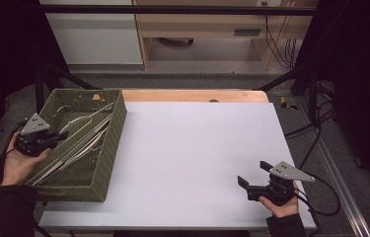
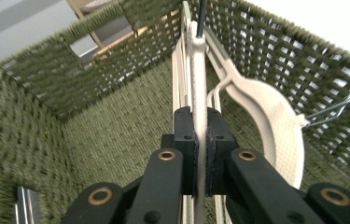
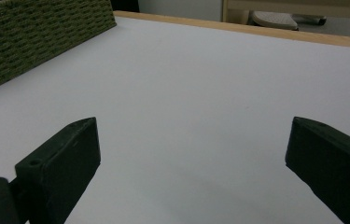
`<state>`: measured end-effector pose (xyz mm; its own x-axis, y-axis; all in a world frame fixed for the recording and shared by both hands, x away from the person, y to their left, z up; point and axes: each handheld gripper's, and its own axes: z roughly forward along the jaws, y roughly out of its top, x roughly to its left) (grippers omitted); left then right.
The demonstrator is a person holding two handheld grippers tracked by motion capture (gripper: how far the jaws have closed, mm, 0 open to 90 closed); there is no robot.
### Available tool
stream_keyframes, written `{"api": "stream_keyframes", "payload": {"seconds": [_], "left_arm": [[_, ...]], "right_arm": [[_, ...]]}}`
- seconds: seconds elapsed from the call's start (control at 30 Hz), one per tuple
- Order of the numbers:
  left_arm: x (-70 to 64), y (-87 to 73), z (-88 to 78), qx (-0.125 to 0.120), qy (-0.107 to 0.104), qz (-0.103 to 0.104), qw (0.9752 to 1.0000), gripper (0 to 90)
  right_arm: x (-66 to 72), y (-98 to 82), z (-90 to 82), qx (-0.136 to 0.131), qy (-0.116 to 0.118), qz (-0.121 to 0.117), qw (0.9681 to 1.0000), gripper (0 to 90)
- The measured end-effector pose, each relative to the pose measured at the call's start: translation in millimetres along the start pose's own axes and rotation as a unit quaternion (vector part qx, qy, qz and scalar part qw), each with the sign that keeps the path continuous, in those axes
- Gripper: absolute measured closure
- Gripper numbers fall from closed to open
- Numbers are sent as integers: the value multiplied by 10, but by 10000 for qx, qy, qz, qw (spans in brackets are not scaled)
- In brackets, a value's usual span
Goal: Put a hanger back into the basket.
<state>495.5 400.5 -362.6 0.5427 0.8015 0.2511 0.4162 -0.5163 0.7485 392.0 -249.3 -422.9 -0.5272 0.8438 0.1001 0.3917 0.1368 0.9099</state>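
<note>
- Basket [image 1: 116, 129] of green weave is sitting at the left end of the white table [image 1: 192, 148], and cream hangers [image 1: 81, 136] are lying slantwise inside it; I cannot tell their exact count.
- The left gripper [image 2: 199, 140] is reaching into the basket, its jaws clamping together on the thin edge of one cream hanger [image 2: 199, 84].
- A second, broader hanger [image 2: 275, 121] is lying just beside it, with a wire hook [image 2: 338, 105] poking against the woven wall.
- The right gripper [image 1: 256, 180] is resting near the table's right front, well apart from the basket, jaws standing wide apart over bare tabletop.
- No writing is showing legibly.
</note>
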Motion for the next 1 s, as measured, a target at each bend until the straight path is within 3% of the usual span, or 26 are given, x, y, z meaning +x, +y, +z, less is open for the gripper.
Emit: {"api": "stream_keyframes", "payload": {"seconds": [0.13, 0.27, 0.53, 0.63, 0.87, 1.0], "left_arm": [[-50, -44, 68, 45, -78, -91, 9999, 847], [-109, -67, 145, 425, -228, -93, 9988, 823], [-158, -99, 194, 603, -391, -256, 9971, 790], [-181, -112, 185, 695, -580, -332, 9953, 760], [-224, -77, 64, 386, -756, -432, 9955, 689], [-275, 8, -93, -19, -815, -577, 9950, 646]], "right_arm": [[2, -3, 5, 17, 0, -8, 10000, 39], [2, -2, 1, 5, -2, -9, 10000, 39], [7, -8, 11, 29, 24, -22, 10000, 39], [10, -5, 8, 6, 14, 9, 10000, 40], [8, -5, 13, 11, 48, 13, 10000, 40], [9, -1, 8, -3, 68, 31, 10000, 41]]}}
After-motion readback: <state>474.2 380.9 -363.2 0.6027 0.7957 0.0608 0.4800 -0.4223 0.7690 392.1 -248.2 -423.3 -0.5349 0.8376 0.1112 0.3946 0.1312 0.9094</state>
